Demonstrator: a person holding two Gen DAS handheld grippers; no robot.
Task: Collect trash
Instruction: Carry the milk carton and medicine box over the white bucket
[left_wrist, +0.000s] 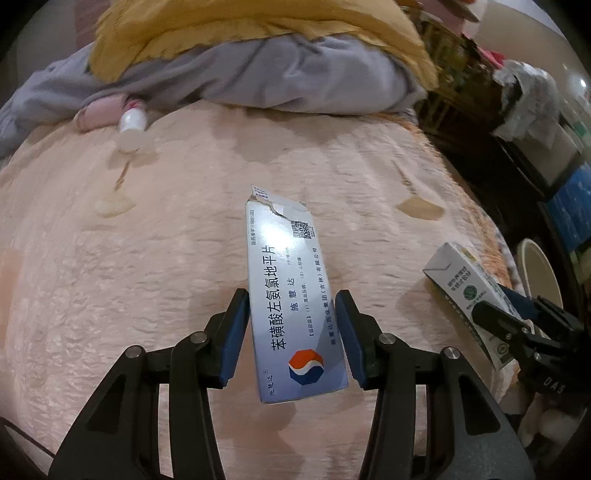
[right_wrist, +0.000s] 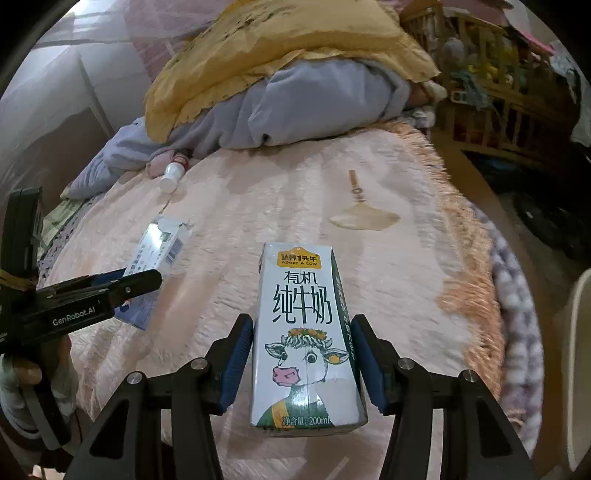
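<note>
My left gripper (left_wrist: 291, 306) is shut on a blue-and-white medicine box (left_wrist: 290, 295) with a torn far end, held over the pink bedspread (left_wrist: 147, 258). My right gripper (right_wrist: 303, 332) is shut on a white milk carton with a cow drawing (right_wrist: 306, 332). The carton also shows in the left wrist view (left_wrist: 465, 288), at the right. The medicine box also shows in the right wrist view (right_wrist: 159, 254), at the left. A small white bottle (left_wrist: 131, 127) lies on its side at the far left of the bed, apart from both grippers.
A yellow quilt (left_wrist: 221, 29) and a grey garment (left_wrist: 258, 74) are piled at the far side of the bed. A fringed bed edge (right_wrist: 469, 240) runs along the right. A wooden crib (right_wrist: 498, 85) stands beyond it. A pale round bin rim (left_wrist: 535, 273) is at the right.
</note>
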